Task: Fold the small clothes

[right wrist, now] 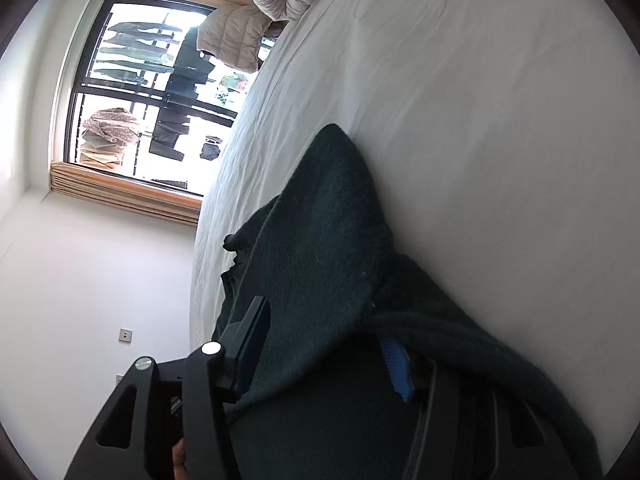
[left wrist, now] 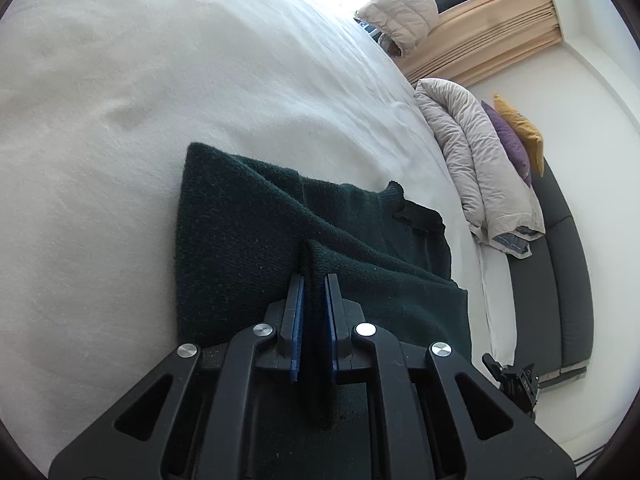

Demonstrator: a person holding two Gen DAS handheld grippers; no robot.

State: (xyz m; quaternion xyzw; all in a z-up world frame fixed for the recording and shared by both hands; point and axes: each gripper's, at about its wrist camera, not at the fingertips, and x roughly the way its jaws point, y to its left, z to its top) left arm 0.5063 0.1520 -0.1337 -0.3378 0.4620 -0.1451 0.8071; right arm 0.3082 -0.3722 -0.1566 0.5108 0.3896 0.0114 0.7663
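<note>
We work on a dark green knitted garment (left wrist: 248, 232), probably a small sweater, which lies on the white bedsheet (left wrist: 120, 80) near the edge of the bed. Part of it is already doubled over itself, so the folding looks to be under way.

Our left gripper (left wrist: 314, 280) is clamped on a pinched ridge of the knit; the blue pads (left wrist: 298, 320) press a thin fold between them. We judge that this pinch keeps one edge under control so the layer can be laid down straight.

Our right gripper (right wrist: 320, 332) stands with its jaws well apart. The green cloth drapes across the gap and covers most of one finger, whose blue pad (right wrist: 396, 368) just peeks out; the other finger (right wrist: 252, 344) lies bare on the side towards the window (right wrist: 152, 100). The pads do not seem to squeeze the cloth, so we take this gripper as open, with the cloth merely resting over it. It may be supporting the second edge.

A bunched pale duvet (left wrist: 480, 168) sits well apart at the far side of the bed.
</note>
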